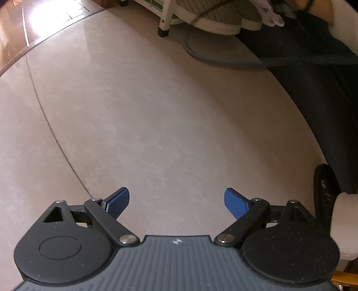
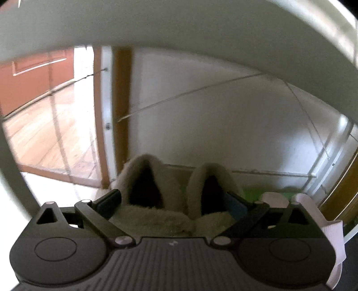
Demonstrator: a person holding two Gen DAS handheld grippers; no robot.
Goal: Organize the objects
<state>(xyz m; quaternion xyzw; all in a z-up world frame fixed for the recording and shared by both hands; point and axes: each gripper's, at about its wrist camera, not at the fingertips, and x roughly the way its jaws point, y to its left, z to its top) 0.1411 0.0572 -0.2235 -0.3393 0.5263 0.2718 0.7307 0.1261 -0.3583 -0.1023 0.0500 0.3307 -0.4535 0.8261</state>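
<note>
In the right wrist view a pair of beige fuzzy slippers (image 2: 156,201) sits side by side between my right gripper's fingers, openings facing the camera. My right gripper (image 2: 174,201) has one blue pad outside each slipper and looks closed on the pair, under a white shelf board (image 2: 179,29). My left gripper (image 1: 176,201) is open and empty above bare beige floor tile (image 1: 156,112). The same slippers show far off in the left wrist view (image 1: 223,20), on a low white rack.
A white rack leg (image 1: 164,22) stands at the top of the left wrist view. A dark mat or trouser leg (image 1: 324,89) fills the right. A wooden door frame (image 2: 122,100) and wood floor (image 2: 49,134) lie left in the right wrist view. White items (image 2: 275,199) sit right of the slippers.
</note>
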